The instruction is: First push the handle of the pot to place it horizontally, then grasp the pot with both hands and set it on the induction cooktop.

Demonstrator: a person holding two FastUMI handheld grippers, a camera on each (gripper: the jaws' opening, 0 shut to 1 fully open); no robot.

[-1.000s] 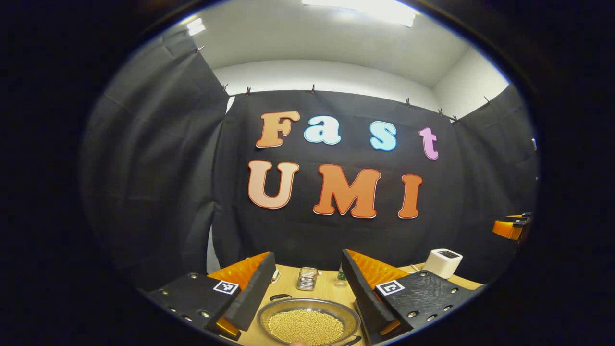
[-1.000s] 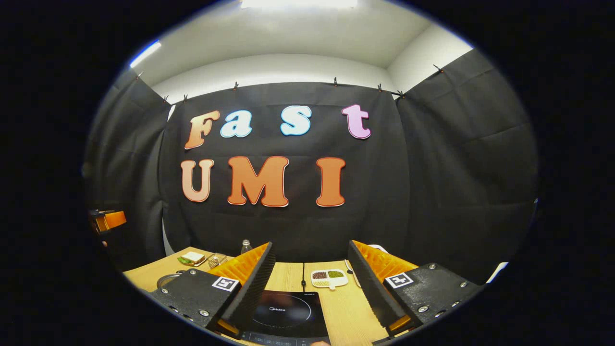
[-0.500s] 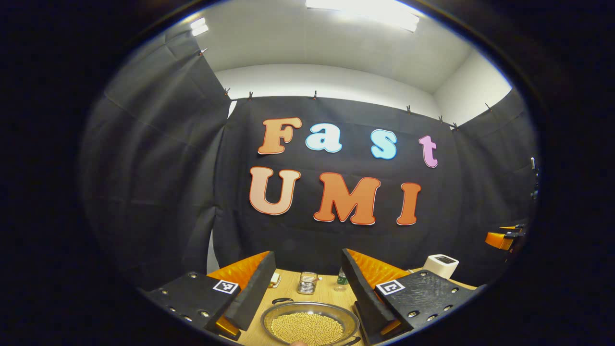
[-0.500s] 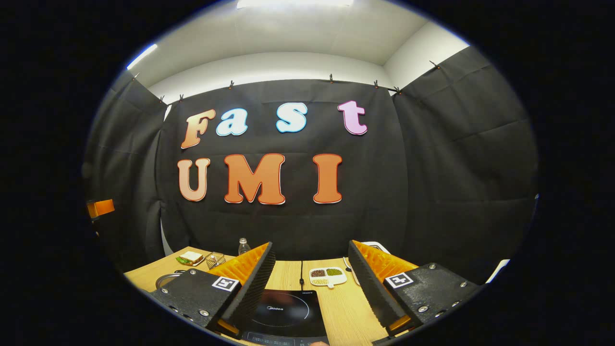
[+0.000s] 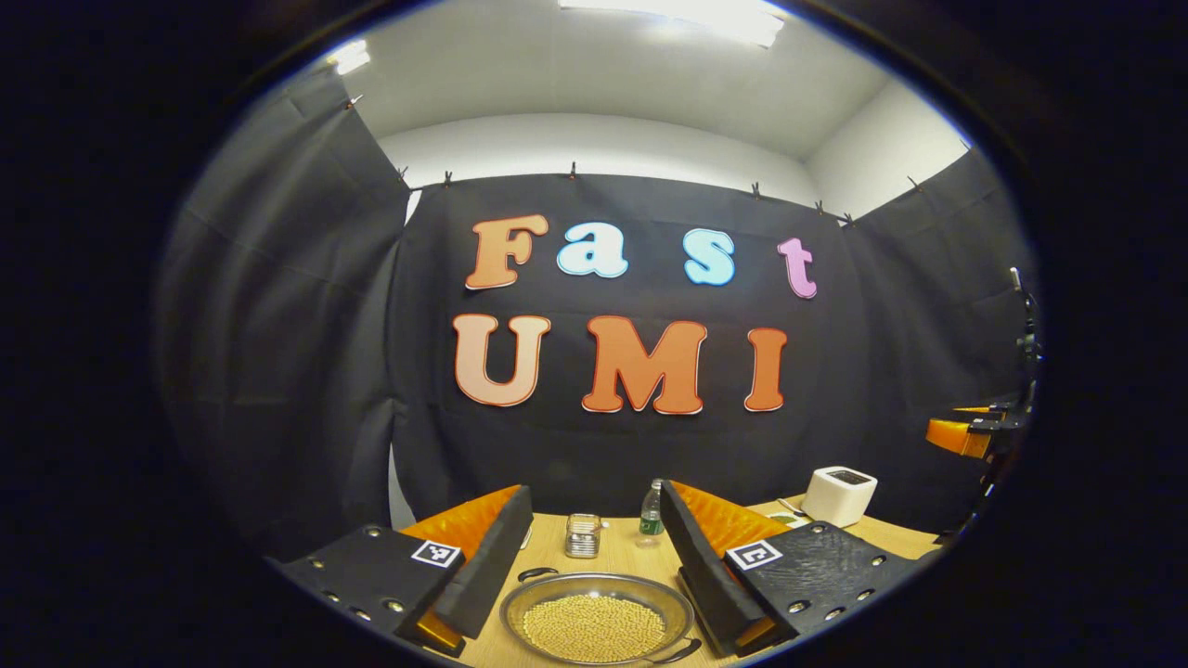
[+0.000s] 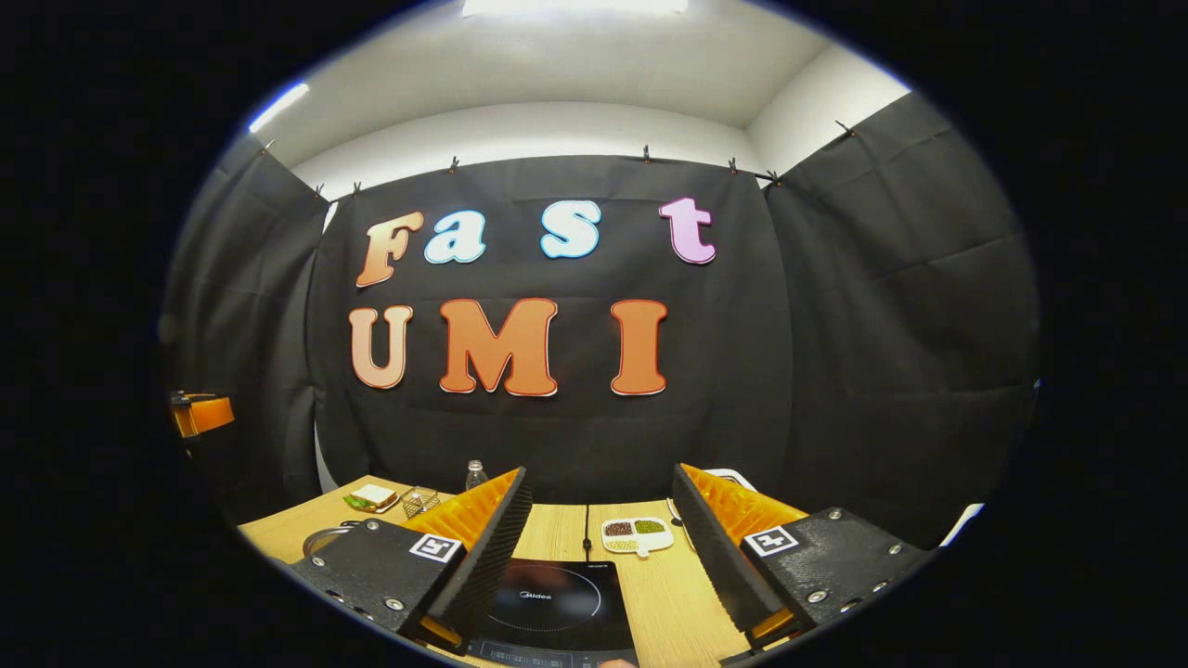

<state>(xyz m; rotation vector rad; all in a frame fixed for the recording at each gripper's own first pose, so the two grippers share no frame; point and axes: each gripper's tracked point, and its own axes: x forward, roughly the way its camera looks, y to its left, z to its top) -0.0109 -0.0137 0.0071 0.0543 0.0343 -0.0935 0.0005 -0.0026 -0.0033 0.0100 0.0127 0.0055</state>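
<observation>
Below, one bean-filled pot (image 5: 596,620), one cooktop (image 6: 553,608); left claw (image 5: 594,561), right claw (image 6: 601,547) both wide.

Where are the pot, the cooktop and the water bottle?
pot (image 5: 596,627), left gripper view, on the yellow beans inside it.
cooktop (image 6: 555,603), right gripper view, on its black glass top.
water bottle (image 5: 652,513), left gripper view, on its body.

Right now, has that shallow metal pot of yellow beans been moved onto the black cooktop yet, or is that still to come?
Nothing looks done. The shallow metal pot of yellow beans sits on the wooden table, between the open left gripper, untouched. The black induction cooktop lies bare below the open right gripper. Pushing the pot's dark handle, gripping and lifting all remain.
</observation>
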